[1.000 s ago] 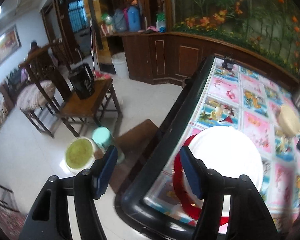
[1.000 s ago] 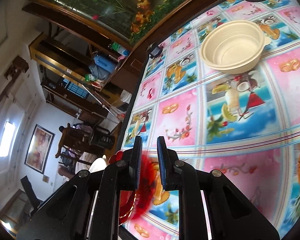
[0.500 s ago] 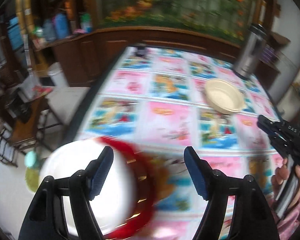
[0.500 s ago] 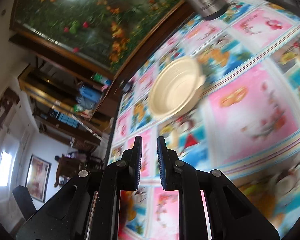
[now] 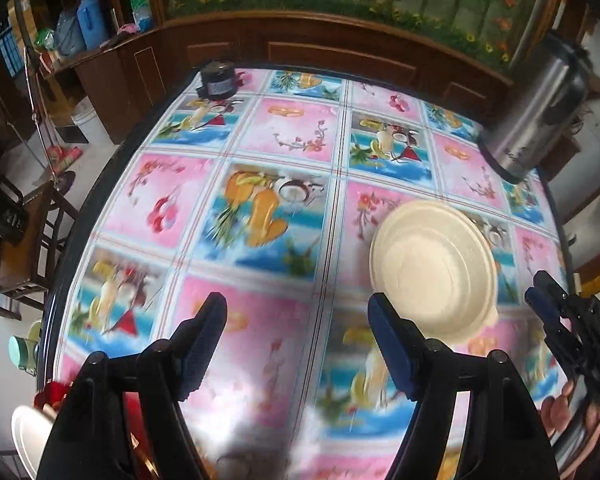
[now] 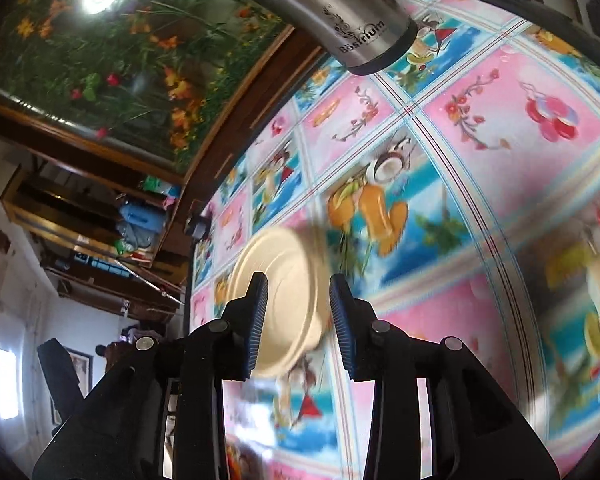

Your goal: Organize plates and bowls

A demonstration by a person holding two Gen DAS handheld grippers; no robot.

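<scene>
A cream bowl sits upright on the patterned tablecloth, right of centre. My left gripper is open and empty above the cloth, the bowl just beyond its right finger. My right gripper is open, its fingers either side of the bowl's near rim, not closed on it. It also shows in the left wrist view at the right edge. A white plate on a red plate lies at the lower left, mostly hidden behind my left gripper.
A steel thermos jug stands at the table's far right corner, also in the right wrist view. A small black device sits at the far left edge. A wooden cabinet runs behind the table. Chairs stand left.
My left gripper has swung right from the plates toward the bowl. My right gripper has opened and come up to the bowl, which now lies between its fingers.
</scene>
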